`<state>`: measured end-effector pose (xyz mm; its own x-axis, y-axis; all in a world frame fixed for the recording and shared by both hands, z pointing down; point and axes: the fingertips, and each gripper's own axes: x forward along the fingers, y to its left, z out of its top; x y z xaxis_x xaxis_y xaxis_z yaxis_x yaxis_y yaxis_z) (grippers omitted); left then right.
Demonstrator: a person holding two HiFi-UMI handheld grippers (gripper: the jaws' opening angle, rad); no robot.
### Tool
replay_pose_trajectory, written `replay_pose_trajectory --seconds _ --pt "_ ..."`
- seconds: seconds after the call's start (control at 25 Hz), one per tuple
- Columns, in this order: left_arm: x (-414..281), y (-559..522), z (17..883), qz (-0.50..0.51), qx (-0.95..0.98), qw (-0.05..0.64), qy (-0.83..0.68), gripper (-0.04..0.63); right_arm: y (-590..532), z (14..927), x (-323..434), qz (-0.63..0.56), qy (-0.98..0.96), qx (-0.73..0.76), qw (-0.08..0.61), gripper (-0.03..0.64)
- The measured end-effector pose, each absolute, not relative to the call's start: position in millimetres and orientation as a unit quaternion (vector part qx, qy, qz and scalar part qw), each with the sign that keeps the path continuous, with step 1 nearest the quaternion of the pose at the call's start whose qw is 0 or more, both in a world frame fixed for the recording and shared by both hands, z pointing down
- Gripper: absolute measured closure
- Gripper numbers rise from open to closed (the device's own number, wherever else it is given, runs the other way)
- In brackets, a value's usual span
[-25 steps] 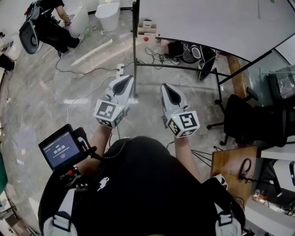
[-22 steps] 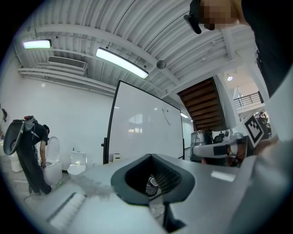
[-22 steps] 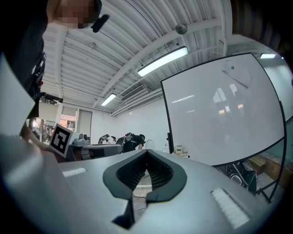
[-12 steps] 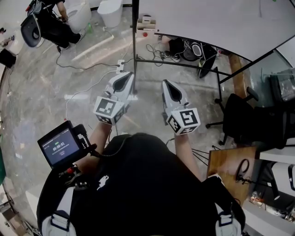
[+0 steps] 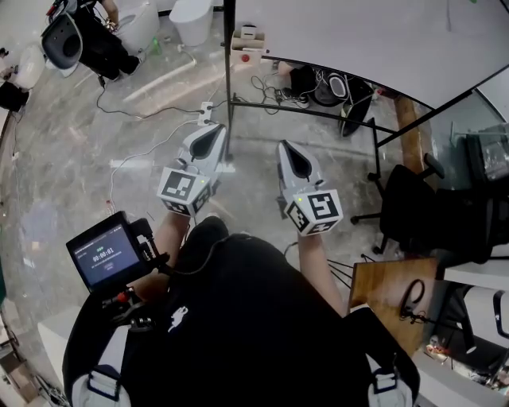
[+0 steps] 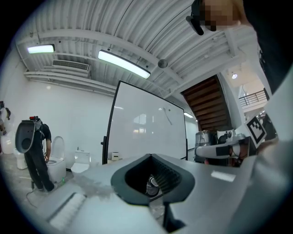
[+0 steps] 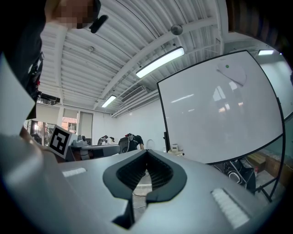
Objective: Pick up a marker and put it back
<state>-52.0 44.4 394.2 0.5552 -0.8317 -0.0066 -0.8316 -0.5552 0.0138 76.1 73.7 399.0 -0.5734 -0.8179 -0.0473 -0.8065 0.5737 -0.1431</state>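
I can make out no marker in any view. A large whiteboard [image 5: 358,40] on a black wheeled stand [image 5: 229,87] stands ahead; it also shows in the left gripper view [image 6: 146,123] and the right gripper view [image 7: 219,109]. My left gripper [image 5: 211,137] is held level over the floor, just left of the stand's post, jaws shut on nothing [image 6: 153,180]. My right gripper [image 5: 293,153] is beside it, a hand's width to the right, also shut and empty [image 7: 145,176]. Both point toward the whiteboard.
A person in black [image 5: 87,40] bends near white toilets [image 5: 191,20] at the far left. Cables and a power strip [image 5: 207,115] lie on the floor. A small box [image 5: 250,44] sits by the stand. A black office chair [image 5: 429,207] and a wooden table [image 5: 390,298] are at the right.
Both grippers have edged forward toward the whiteboard stand together. Their jaws stay shut.
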Motion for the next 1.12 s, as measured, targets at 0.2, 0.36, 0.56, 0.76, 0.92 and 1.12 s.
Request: replay_pose_trajectory --seconds 0.2,0.36,0.56,0.76,0.92,1.12 --pt "-43 27 394 -0.01 0.886 0.007 -0.463 0.592 58 399 83 -0.053 0.882 -0.465 0.052 0.607" --pt "-41 14 398 0.007 0.89 0.014 -0.456 0.592 47 401 83 -0.053 0.88 -0.47 0.049 0.607" --pt "-42 -36 402 -0.004 0.9 0.003 -0.436 0.592 2 407 73 -0.058 0.875 -0.479 0.044 0.607" --pt "-40 -47 401 0.002 0.905 -0.002 -0.426 0.592 -8 404 67 -0.055 0.876 -0.477 0.045 0.607" --pt "-48 -67 401 -0.003 0.905 0.005 -0.426 0.592 -26 402 59 -0.054 0.875 -0.48 0.042 0.607" --pt "-72 -140 400 0.002 0.915 0.012 -0.402 0.592 -99 399 34 -0.065 0.865 -0.497 0.032 0.607"
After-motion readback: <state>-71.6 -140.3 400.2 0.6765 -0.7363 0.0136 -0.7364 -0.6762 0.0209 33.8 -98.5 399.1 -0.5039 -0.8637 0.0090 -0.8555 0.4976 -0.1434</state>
